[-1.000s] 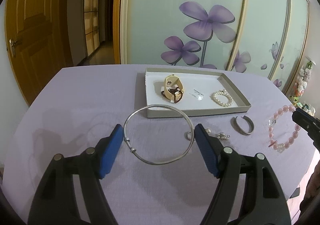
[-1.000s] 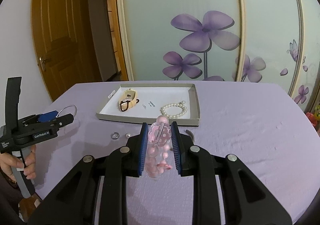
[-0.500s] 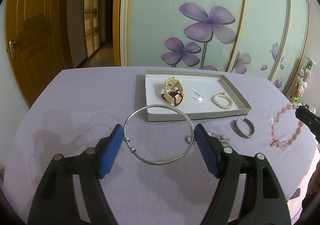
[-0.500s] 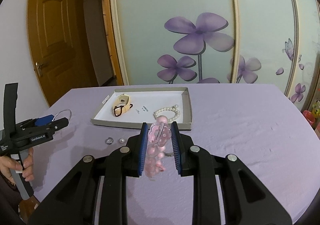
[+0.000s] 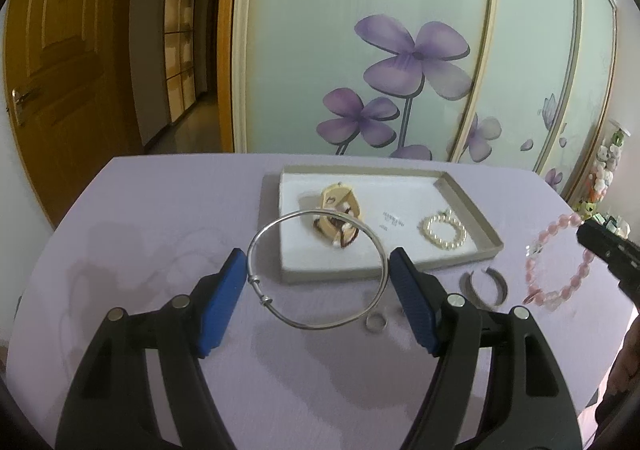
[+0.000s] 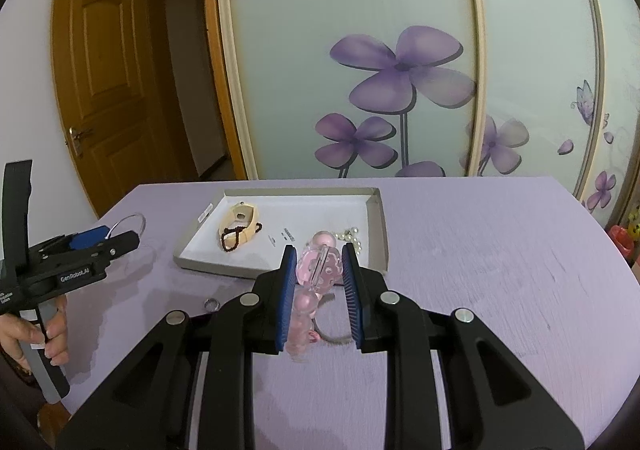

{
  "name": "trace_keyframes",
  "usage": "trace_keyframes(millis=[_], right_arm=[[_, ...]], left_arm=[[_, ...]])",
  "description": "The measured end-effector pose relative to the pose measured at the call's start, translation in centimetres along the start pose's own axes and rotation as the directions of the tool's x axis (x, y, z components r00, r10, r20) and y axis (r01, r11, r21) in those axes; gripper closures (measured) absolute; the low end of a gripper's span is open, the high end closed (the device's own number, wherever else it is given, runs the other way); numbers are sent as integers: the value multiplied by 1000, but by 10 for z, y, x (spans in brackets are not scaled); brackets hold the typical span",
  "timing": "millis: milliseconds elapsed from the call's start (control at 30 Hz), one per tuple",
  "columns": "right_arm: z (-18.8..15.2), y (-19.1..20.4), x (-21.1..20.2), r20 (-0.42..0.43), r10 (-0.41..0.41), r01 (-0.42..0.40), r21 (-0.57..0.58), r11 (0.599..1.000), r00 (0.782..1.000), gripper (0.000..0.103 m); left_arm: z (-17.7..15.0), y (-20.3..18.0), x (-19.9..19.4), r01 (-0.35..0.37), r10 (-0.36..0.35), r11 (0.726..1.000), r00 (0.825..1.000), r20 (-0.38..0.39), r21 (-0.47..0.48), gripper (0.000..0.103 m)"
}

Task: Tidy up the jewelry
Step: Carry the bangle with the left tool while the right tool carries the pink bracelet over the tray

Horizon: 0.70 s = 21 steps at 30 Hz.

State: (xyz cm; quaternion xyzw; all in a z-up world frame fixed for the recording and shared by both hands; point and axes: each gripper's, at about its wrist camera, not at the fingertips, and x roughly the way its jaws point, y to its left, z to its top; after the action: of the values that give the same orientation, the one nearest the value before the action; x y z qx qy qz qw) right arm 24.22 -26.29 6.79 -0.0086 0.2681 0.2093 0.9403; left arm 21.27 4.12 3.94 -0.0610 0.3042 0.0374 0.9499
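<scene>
My left gripper is shut on a thin silver bangle, held level above the table, its far edge over the tray's near rim. My right gripper is shut on a pink bead bracelet, which hangs below the pads; it also shows in the left wrist view. The shallow white tray holds a cream bangle with a dark bead string and a pearl bracelet.
On the purple tablecloth in front of the tray lie a small silver ring and an open silver cuff. A glass sliding door with purple flowers stands behind the table. A wooden door is at the left.
Both grippers have risen and moved toward the tray. The silver bangle now overlaps the tray's near edge, and the pink bracelet hangs closer to the tray.
</scene>
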Motion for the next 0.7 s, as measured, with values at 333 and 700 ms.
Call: trace_keyframes(millis=[333, 700], right_arm=[[24, -7, 52, -20, 27, -27, 2, 1000, 999, 79], [41, -7, 105, -47, 60, -61, -10, 998, 997, 79]], left_arm=[[44, -17, 71, 26, -26, 1000, 1000, -4, 16, 30], [67, -14, 165, 21, -22, 1000, 997, -76, -14, 30]])
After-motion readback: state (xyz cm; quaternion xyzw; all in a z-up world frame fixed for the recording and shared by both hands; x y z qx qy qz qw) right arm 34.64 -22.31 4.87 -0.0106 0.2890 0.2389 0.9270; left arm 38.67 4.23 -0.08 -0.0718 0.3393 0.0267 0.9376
